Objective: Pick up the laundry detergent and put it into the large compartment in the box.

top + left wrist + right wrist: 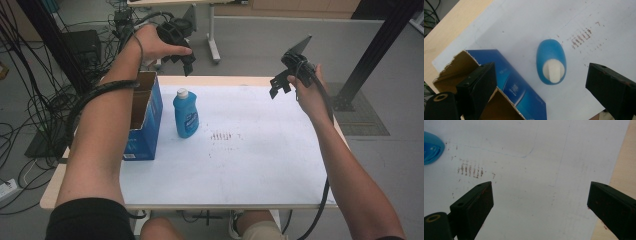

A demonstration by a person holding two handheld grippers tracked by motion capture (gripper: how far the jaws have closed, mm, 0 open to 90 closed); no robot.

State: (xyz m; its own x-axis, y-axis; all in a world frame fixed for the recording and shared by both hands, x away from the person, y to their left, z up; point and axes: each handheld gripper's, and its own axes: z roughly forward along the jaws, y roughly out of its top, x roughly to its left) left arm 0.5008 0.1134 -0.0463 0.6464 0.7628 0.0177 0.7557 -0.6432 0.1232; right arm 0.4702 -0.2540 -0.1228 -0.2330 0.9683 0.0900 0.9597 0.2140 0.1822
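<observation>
We see a wooden-edged bench (55, 187) covered by a white sheet (250, 155), with a person's forearms coming in from below. A blue bottle (185, 114) with a white cap stands upright on the sheet, toward its far left part. Just beside it on the left sits an open blue cardboard box (146, 125), its torn brown flaps standing up; the two are close, but we cannot tell whether they touch. Right of the bottle, a patch of small brown marks (222, 136) stains the sheet.

The left hand (155, 42) holds the left gripper (188, 64) up in the air above the far edge of the bench, over the bottle and box. In the left gripper view we look down between its fingers (477, 88), which stand wide apart with nothing between them; the bottle's cap (552, 70) lies below in the gap, nearer the right finger, and the box's open corner (499, 100) sits under the left finger.

The right hand (309, 95) holds the right gripper (280, 86) raised over the far right part of the sheet, well apart from the bottle. In the right gripper view its fingers (474, 205) are likewise spread wide and hold nothing, with bare sheet beneath them, the brown marks (471, 171) above the left finger and a sliver of the bottle (431, 147) at the upper left edge.
</observation>
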